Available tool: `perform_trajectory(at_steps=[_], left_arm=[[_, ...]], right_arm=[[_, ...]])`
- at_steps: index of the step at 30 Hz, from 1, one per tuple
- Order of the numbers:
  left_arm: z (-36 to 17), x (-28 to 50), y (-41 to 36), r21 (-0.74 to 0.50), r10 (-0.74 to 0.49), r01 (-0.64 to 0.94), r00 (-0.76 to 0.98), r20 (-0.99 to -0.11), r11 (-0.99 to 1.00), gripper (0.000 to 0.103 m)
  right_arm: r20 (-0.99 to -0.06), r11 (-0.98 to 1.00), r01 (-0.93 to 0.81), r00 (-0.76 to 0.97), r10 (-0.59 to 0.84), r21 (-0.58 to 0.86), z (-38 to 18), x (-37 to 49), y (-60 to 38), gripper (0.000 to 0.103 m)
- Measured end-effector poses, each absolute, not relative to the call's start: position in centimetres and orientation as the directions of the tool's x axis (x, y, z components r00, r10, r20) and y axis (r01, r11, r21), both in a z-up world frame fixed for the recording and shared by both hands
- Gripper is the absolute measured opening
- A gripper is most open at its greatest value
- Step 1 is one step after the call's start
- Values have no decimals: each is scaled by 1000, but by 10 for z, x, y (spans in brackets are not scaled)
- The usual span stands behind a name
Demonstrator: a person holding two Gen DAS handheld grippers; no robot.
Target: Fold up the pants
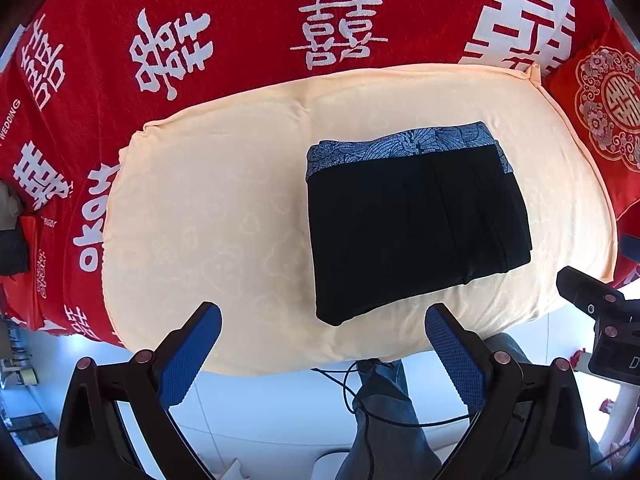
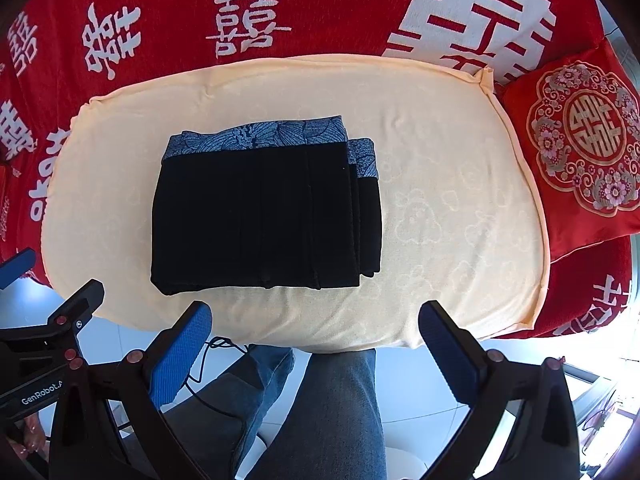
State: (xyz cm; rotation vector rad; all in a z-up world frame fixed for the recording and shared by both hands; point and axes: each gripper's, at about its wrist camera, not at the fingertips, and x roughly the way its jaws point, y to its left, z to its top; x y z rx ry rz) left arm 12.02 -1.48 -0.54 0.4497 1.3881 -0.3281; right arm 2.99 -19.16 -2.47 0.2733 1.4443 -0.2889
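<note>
Black pants (image 1: 416, 228) with a blue patterned waistband lie folded into a compact rectangle on a cream cushion (image 1: 208, 208). They also show in the right wrist view (image 2: 264, 216), on the cushion (image 2: 460, 208). My left gripper (image 1: 322, 328) is open and empty, held above the cushion's near edge, just short of the pants. My right gripper (image 2: 314, 322) is open and empty, also at the near edge, apart from the pants. Each gripper shows at the edge of the other's view.
The cushion rests on a red bedspread (image 1: 240, 8) with white characters. A red embroidered pillow (image 2: 580, 136) lies to the right. The person's jeans-clad legs (image 2: 320, 408) and a black cable (image 1: 360, 396) are below, over a white tiled floor.
</note>
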Motion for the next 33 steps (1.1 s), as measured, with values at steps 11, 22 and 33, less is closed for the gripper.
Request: perform_trajectory(at_steps=[11,22,33], left_arm=[[-3,117,-18,102,23,500,163,-986,860,102],[0,116,-21,81,-1,502,161,-987,861,102],[0,113,-24,39,-38,502,142,-989,864,102]], right_arm=[[-994,932,362,102,-30,9,-24,27,-193,103],[-994,929,370,106,-31,11,-25,25,-194,103],[-994,927,374,105,-29,12,-26,24,-196,103]])
